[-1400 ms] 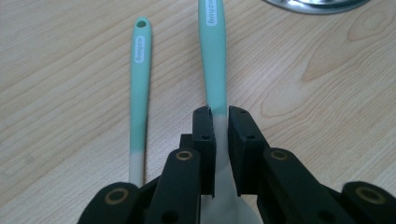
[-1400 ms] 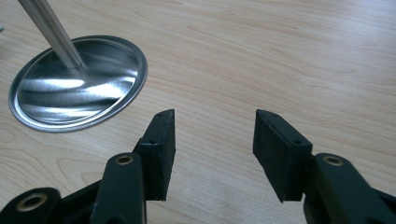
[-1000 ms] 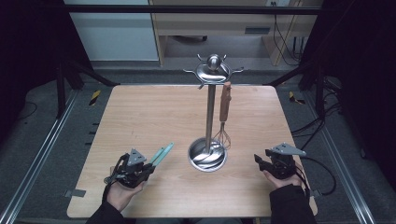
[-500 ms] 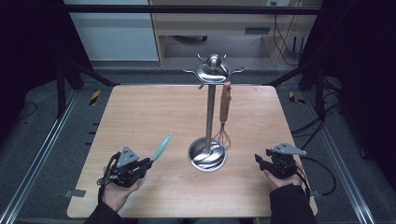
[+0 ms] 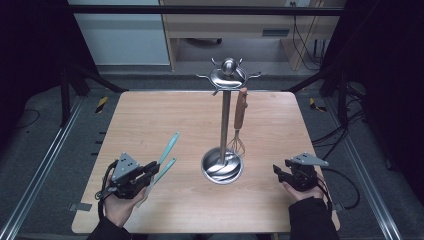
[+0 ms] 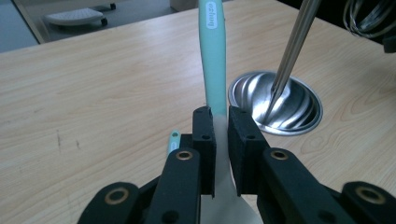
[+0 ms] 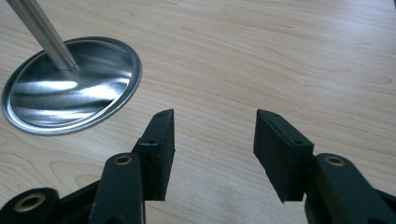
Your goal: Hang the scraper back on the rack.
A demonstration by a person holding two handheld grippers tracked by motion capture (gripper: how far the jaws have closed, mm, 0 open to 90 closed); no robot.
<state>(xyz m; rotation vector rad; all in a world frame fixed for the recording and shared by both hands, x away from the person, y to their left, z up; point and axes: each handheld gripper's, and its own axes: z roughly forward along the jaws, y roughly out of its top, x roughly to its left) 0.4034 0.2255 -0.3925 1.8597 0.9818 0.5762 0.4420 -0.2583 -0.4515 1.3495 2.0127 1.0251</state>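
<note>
Left gripper pinching a turquoise-handled, white-bladed spatula near the wooden tabletop's front-left corner.
A second turquoise handle lies beneath; right gripper, jaws spread and empty, rests near the front-right corner beside the steel utensil stand.

Steel utensil stand, whisk (hanging, wooden-handled), wooden table

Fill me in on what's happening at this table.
A person works a claw in each hand over a wooden table. The left claw is shut on a teal-handled spatula, gripping it where the handle meets the pale blade, handle pointing toward the steel utensil stand. A second teal utensil lies beside it. A wooden-handled whisk hangs from the stand. The right claw sits open and empty near the stand's base.
</note>
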